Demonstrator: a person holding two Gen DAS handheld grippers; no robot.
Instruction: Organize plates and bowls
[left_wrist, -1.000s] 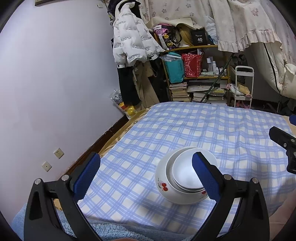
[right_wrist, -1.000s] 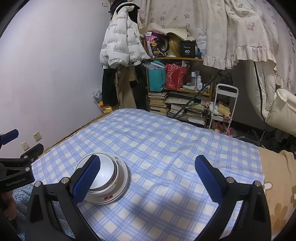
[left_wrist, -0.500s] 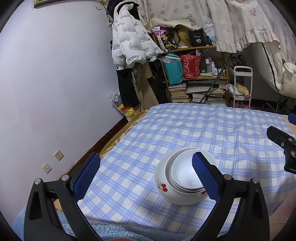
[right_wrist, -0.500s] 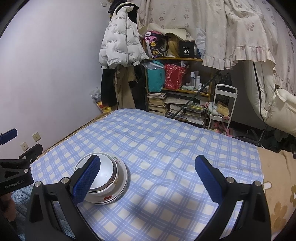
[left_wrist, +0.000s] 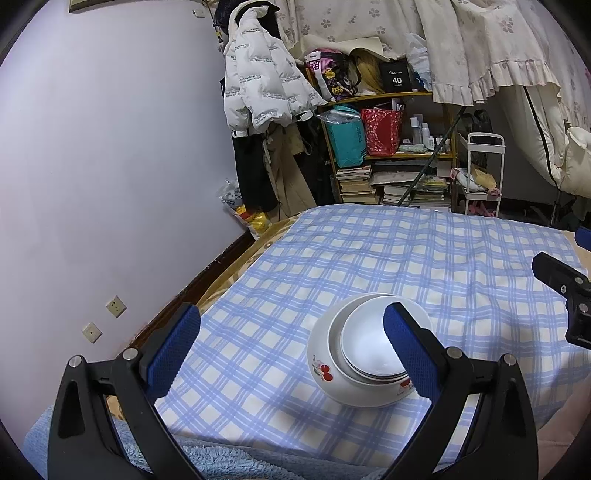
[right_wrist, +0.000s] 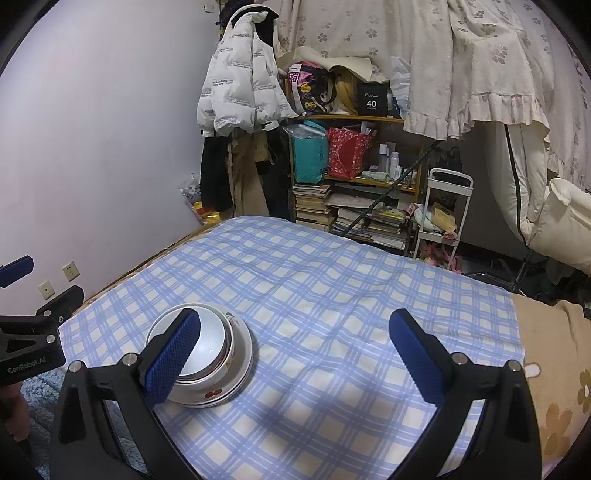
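Your left claw (left_wrist: 291, 345) and right claw (right_wrist: 295, 350) both stand wide apart, holding nothing, much as a second ago. The nested bowls (left_wrist: 369, 354) sit on the checked bedsheet (left_wrist: 406, 258), unmoved. Your right claw hangs just right of the bowls; your left sits slightly lower than before.

Nested bowls (left_wrist: 369, 354) partly hidden behind left hand-held gripper (left_wrist: 291, 339) finger.
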